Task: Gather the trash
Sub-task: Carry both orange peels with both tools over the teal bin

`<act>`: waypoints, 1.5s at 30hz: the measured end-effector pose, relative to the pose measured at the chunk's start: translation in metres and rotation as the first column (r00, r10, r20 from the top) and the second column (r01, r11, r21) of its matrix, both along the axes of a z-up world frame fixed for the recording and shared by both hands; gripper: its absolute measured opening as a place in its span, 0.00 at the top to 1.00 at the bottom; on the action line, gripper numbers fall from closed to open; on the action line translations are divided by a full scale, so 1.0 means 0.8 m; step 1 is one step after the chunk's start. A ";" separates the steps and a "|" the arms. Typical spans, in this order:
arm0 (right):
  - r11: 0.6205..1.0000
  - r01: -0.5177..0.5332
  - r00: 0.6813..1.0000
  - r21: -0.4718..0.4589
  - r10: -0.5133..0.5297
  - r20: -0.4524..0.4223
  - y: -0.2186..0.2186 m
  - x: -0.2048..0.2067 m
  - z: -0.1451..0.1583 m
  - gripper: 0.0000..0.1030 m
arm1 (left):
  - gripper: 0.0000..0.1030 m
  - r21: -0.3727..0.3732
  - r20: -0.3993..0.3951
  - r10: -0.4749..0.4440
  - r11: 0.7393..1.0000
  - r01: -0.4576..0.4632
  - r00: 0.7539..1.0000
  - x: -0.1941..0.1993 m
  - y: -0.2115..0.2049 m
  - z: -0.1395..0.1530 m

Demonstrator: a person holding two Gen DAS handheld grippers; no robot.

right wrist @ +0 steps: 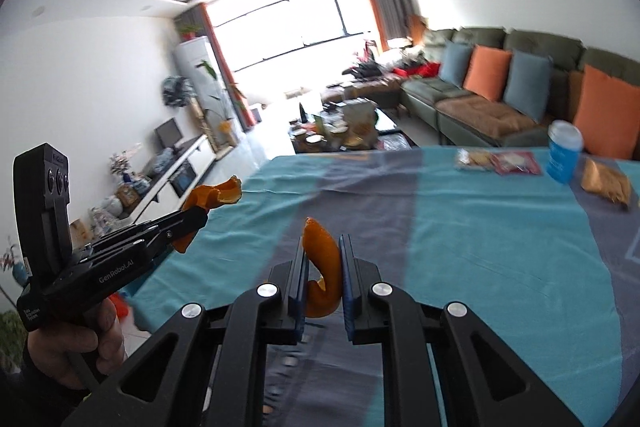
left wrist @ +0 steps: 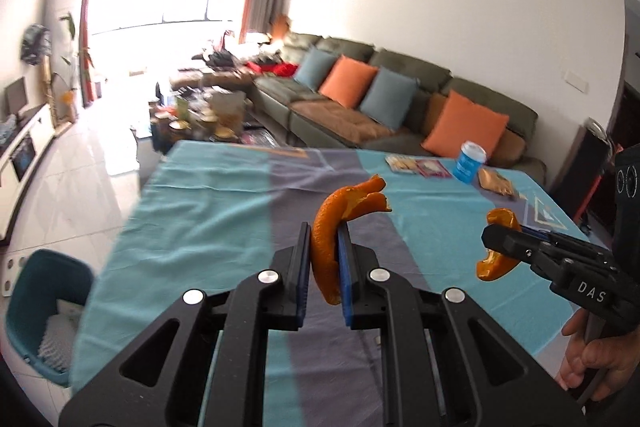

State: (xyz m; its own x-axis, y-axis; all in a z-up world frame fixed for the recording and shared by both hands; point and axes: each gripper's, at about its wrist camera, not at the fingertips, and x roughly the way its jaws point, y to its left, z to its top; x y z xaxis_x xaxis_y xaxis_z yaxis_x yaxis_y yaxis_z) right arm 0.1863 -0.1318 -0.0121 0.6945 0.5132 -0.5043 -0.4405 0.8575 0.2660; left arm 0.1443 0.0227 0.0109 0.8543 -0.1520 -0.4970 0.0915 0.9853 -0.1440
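A long curled orange peel [left wrist: 326, 227] stands up between the blue pads of my left gripper [left wrist: 325, 233], which is shut on it above the teal-and-grey tablecloth [left wrist: 208, 211]. To its right, my right gripper [left wrist: 490, 237] is shut on a smaller orange peel [left wrist: 494, 265]. In the right wrist view that smaller peel [right wrist: 322, 259] curls between the pads of the right gripper [right wrist: 323, 247]. At the left of that view, the left gripper [right wrist: 196, 217] carries its peel [right wrist: 214, 195] past the table's left edge. Both grippers hang clear of the cloth.
A teal bin [left wrist: 44, 307] stands on the floor left of the table. At the table's far right sit a blue cup [left wrist: 470, 163], flat snack wrappers [left wrist: 420, 167] and a brown packet [left wrist: 496, 183]. A sofa with cushions [left wrist: 400, 99] runs behind.
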 end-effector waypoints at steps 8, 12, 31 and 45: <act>0.993 -0.120 0.990 -0.012 0.120 0.080 0.069 -0.040 0.029 0.88 | 0.87 0.014 0.126 0.144 0.989 -0.147 0.982 -0.094 0.061 0.031; 0.982 -0.187 0.977 -0.023 0.188 0.102 0.108 -0.051 0.038 0.88 | 0.87 0.011 0.152 0.221 0.974 -0.225 0.963 -0.138 0.099 0.037; 0.866 -0.494 0.860 -0.076 0.500 0.099 0.344 -0.028 0.049 0.87 | 0.87 -0.001 0.139 0.576 0.813 -0.582 0.805 -0.266 0.315 0.029; 0.787 -0.581 0.812 -0.208 0.576 -0.088 0.491 0.028 -0.030 0.87 | 0.87 0.006 -0.074 0.652 0.757 -0.654 0.754 -0.175 0.393 -0.065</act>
